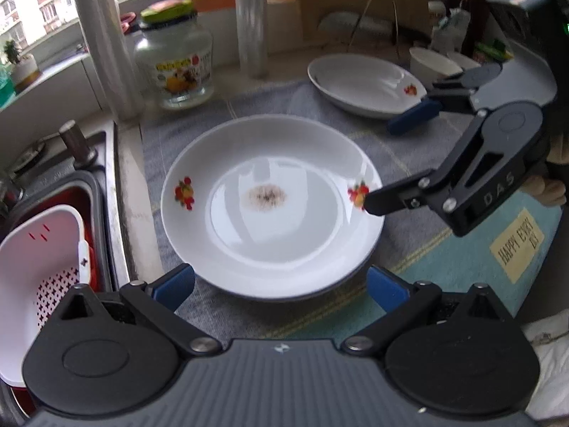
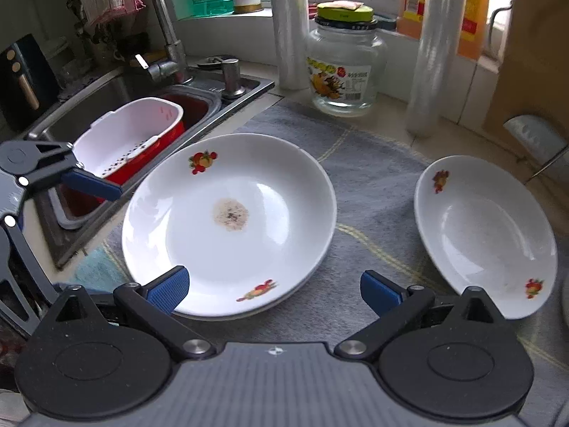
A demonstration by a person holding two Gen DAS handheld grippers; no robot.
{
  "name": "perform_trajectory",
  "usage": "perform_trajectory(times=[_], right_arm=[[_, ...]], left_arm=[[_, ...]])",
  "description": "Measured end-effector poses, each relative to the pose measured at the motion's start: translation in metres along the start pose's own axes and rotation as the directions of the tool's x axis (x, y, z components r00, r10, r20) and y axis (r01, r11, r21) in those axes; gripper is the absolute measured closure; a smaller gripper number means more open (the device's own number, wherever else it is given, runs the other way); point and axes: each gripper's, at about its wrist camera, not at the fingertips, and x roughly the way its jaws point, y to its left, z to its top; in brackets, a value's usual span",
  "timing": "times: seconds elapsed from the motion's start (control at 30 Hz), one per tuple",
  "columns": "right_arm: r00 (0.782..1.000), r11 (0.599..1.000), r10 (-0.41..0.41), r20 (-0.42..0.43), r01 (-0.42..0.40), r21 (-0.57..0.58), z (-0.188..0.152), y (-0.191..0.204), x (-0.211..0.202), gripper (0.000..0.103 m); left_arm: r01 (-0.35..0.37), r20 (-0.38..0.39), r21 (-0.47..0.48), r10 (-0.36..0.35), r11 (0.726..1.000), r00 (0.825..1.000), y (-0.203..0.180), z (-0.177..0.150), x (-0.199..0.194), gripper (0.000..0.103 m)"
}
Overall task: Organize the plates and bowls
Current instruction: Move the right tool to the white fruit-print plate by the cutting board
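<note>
Both hand-held grippers are hanging spread wide with nothing in them, the left hand-held gripper (image 1: 281, 284) facing the stained plate (image 1: 272, 206) sitting mid-table (image 1: 409, 163) on the grey mat, the right hand-held gripper (image 2: 274, 288) over its near rim, and the second plate (image 2: 485, 236) lying at 3 o'clock.

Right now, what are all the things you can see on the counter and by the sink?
Plates: a stack of at least two and a single one, white with fruit prints, on the mat.
Mat: one, grey and blue, on the counter.
Glass jar: one, clear with green lid, behind the plates.
Film rolls: two, clear, either side of the jar.
Strainer basket: one, white in a red tub, in the sink.
Tap: one, metal, cloth draped over it.
Left gripper: jaws open.
Right gripper: jaws open.
</note>
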Motion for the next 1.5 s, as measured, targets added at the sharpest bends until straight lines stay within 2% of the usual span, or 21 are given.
perform_trajectory(times=[0.13,0.3,0.53,0.7,1.0,1.17,1.27,1.33,1.5], right_arm=[[0.996,0.997,-0.081,0.032,0.081,-0.02,-0.005,0.0,-0.01,0.0],[0.986,0.987,-0.161,0.053,0.16,0.026,-0.016,-0.005,-0.024,0.0],[0.973,0.976,-0.214,0.088,0.209,0.069,-0.038,-0.024,-0.049,0.0],[0.965,0.973,-0.222,0.14,0.209,0.1,-0.047,-0.06,-0.057,0.0],[0.964,0.976,-0.198,0.176,0.178,0.126,-0.046,-0.159,-0.066,0.0],[0.973,0.989,-0.131,0.19,0.114,0.098,-0.029,-0.197,-0.064,0.0],[0.98,0.992,-0.091,0.174,0.075,0.101,-0.017,-0.211,-0.059,0.0],[0.984,0.994,-0.074,0.164,0.059,0.093,-0.01,-0.217,-0.054,0.0],[0.99,0.995,-0.087,0.112,0.081,0.061,0.001,-0.221,-0.035,0.0]], left_arm=[[-0.004,0.067,-0.023,0.005,1.0,0.998,-0.002,0.003,-0.005,0.001],[0.008,0.139,-0.041,-0.002,0.999,0.99,-0.007,0.009,-0.009,0.001],[0.026,0.225,-0.068,-0.01,0.997,0.974,-0.026,0.025,-0.008,0.001],[0.022,0.28,-0.112,0.01,0.993,0.96,-0.049,0.042,-0.004,0.001],[-0.082,0.261,-0.186,0.129,0.979,0.957,-0.112,0.08,0.031,0.001],[-0.119,0.242,-0.211,0.17,0.97,0.955,-0.141,0.094,0.055,0.001],[-0.146,0.199,-0.214,0.19,0.966,0.961,-0.152,0.102,0.076,0.001],[-0.138,0.184,-0.215,0.179,0.967,0.967,-0.156,0.107,0.088,0.001],[-0.127,0.158,-0.194,0.158,0.973,0.975,-0.162,0.116,0.123,0.001]])
